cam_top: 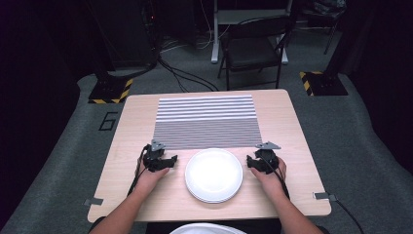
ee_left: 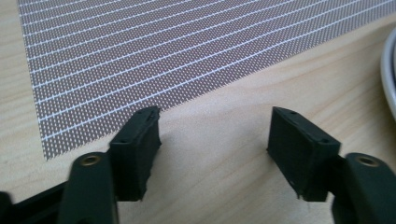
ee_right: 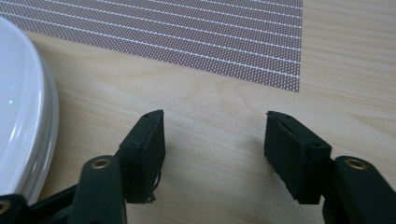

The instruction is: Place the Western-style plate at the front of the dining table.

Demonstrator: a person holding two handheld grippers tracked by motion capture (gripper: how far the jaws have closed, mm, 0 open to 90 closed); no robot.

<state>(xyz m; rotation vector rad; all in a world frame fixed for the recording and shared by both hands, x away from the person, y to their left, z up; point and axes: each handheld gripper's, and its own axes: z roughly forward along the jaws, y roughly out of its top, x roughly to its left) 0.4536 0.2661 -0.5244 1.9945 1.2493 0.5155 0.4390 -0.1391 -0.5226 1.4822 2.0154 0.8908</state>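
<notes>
A stack of white plates (cam_top: 214, 174) lies on the wooden table (cam_top: 131, 122) near its front edge. Behind it a striped grey placemat (cam_top: 207, 122) is spread flat. My left gripper (cam_top: 160, 161) rests on the table just left of the plates, open with nothing between its fingers (ee_left: 140, 149). The right gripper (cam_top: 260, 161) rests just right of the plates, also open and empty. In the left gripper view (ee_left: 215, 149) the mat (ee_left: 163, 51) lies ahead and a plate rim (ee_left: 388, 70) shows at the right edge. The right gripper view (ee_right: 215, 149) has the plates (ee_right: 21, 107) at left and the mat (ee_right: 196, 32) ahead.
A black folding chair (cam_top: 253, 46) stands on the floor beyond the table's far edge. Yellow-and-black striped stand bases (cam_top: 111, 91) sit at the far left and far right (cam_top: 321, 83). Bare wood lies on both sides of the mat.
</notes>
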